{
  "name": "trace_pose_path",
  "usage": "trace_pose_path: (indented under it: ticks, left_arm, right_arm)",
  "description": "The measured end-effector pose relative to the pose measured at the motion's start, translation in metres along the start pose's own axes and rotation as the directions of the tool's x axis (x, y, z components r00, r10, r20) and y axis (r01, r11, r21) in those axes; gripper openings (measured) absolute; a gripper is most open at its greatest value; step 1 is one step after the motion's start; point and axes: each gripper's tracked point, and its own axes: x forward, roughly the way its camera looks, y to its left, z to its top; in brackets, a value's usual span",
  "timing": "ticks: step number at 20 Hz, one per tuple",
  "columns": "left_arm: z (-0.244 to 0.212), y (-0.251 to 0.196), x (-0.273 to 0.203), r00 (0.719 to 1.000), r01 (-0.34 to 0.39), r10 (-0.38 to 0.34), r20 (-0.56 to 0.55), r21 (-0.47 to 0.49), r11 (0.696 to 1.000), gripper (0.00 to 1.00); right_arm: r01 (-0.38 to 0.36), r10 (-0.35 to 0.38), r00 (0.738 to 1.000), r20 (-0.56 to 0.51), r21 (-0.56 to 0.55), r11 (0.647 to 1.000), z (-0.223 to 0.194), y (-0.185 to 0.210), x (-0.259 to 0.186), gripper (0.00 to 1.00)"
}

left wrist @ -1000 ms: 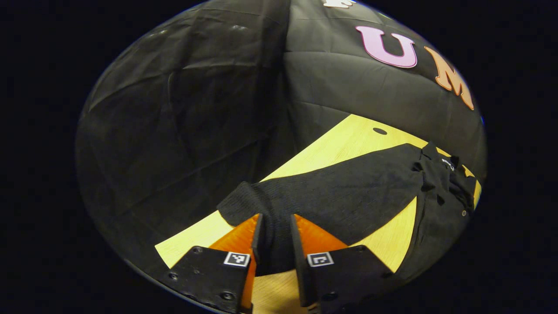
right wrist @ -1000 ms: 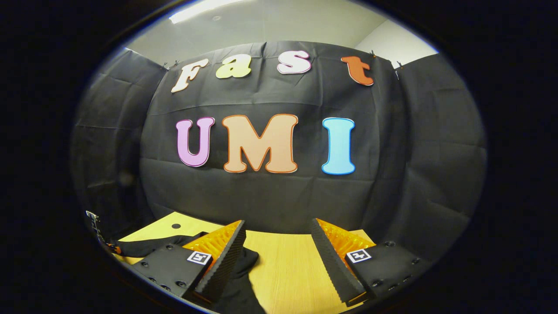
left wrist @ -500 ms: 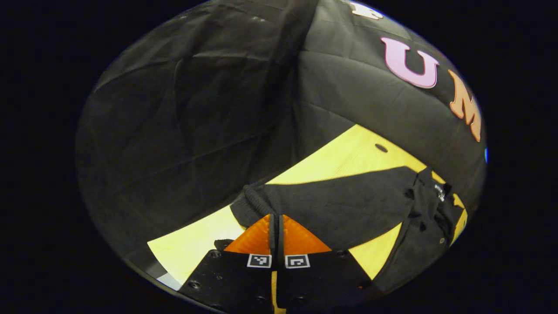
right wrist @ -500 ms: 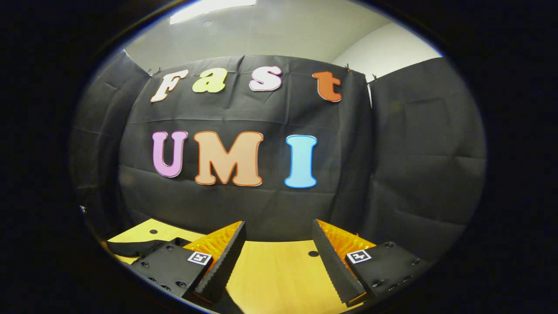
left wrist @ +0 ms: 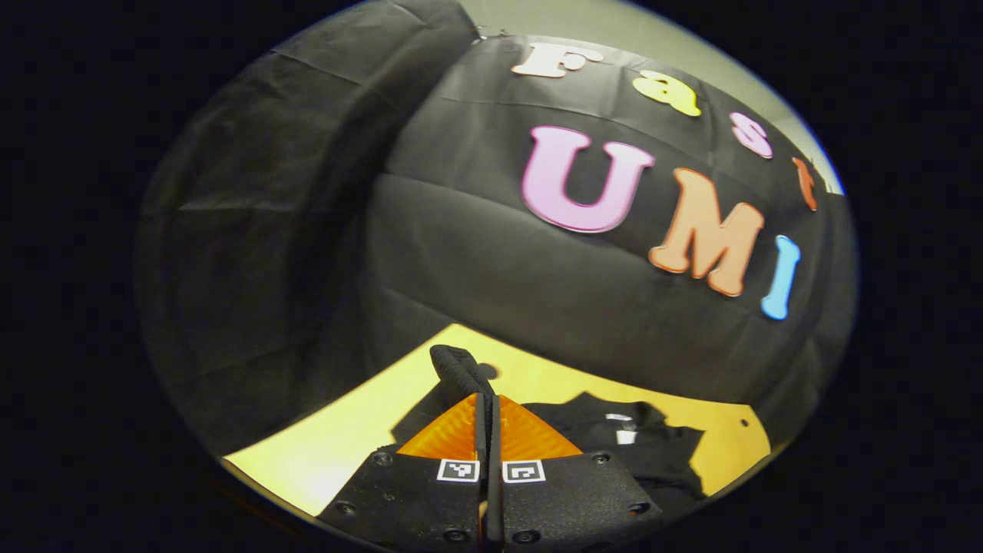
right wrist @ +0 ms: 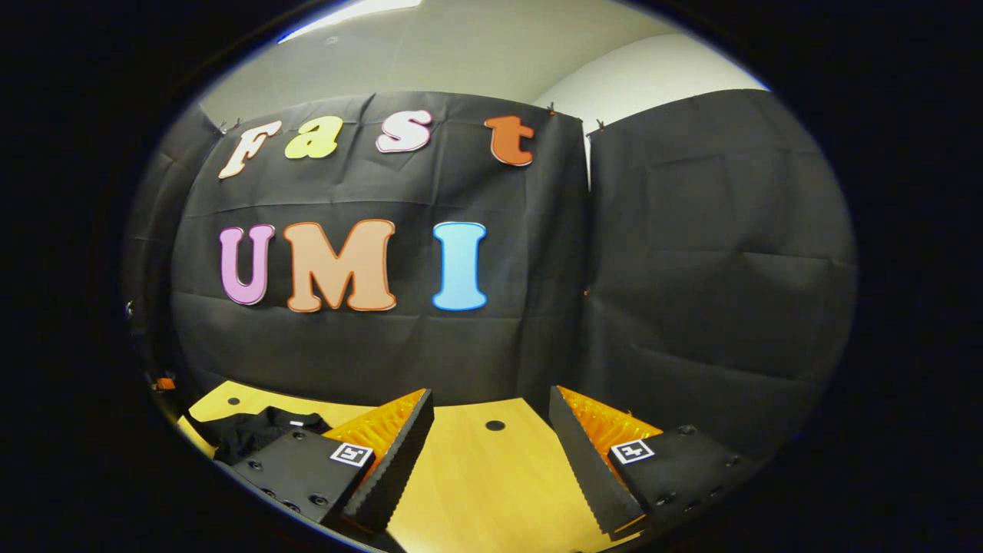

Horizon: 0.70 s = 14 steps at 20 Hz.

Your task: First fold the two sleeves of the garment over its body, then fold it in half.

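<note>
In the left gripper view my left gripper (left wrist: 488, 399) is shut on the ribbed cuff of a black sleeve (left wrist: 459, 369), which sticks up past the fingertips and is lifted off the table. The black garment (left wrist: 637, 449) lies on the wooden table beyond, its collar with a white label facing me. In the right gripper view my right gripper (right wrist: 490, 407) stands open above bare table with nothing between its fingers. A bunched part of the black garment (right wrist: 246, 430) shows at the lower left of that view.
The light wooden table (left wrist: 338, 445) has a small dark hole (right wrist: 495, 425) near its far edge. Black cloth walls close the booth behind and at both sides. The table's left edge runs close to my left gripper.
My left gripper closed on the sleeve cuff, then lifted it and swung toward the garment's body. My right gripper turned rightward, staying open, so the garment slid to its left edge.
</note>
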Motion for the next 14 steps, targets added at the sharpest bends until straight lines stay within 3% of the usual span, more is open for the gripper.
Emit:
trace_pose_path:
  ticks: [3,6,8,11,14]
  left_arm:
    - [-0.033,-0.103,0.035,0.983,0.16,-0.162,-0.082,-0.021,0.987,0.0]
    - [-0.08,-0.192,0.051,0.939,0.294,-0.306,-0.159,-0.094,0.951,0.0]
    - [-0.114,-0.244,0.067,0.908,0.342,-0.363,-0.208,-0.132,0.93,0.0]
    - [-0.168,-0.295,0.077,0.855,0.354,-0.397,-0.333,-0.184,0.917,0.0]
    - [-0.191,-0.341,0.061,0.779,0.402,-0.511,-0.364,-0.336,0.852,0.04]
  right_arm:
    - [0.052,-0.052,0.999,-0.013,0.035,0.998,-0.015,-0.029,-0.006,0.96]
    - [0.125,-0.124,0.992,-0.033,0.042,0.991,-0.026,-0.066,-0.017,0.96]
    - [0.172,-0.171,0.984,-0.045,0.027,0.985,-0.03,-0.088,-0.024,0.96]
    - [0.227,-0.227,0.972,-0.057,-0.019,0.974,-0.033,-0.111,-0.03,0.96]
    - [0.223,-0.225,0.972,-0.064,-0.029,0.974,-0.032,-0.117,-0.024,0.96]
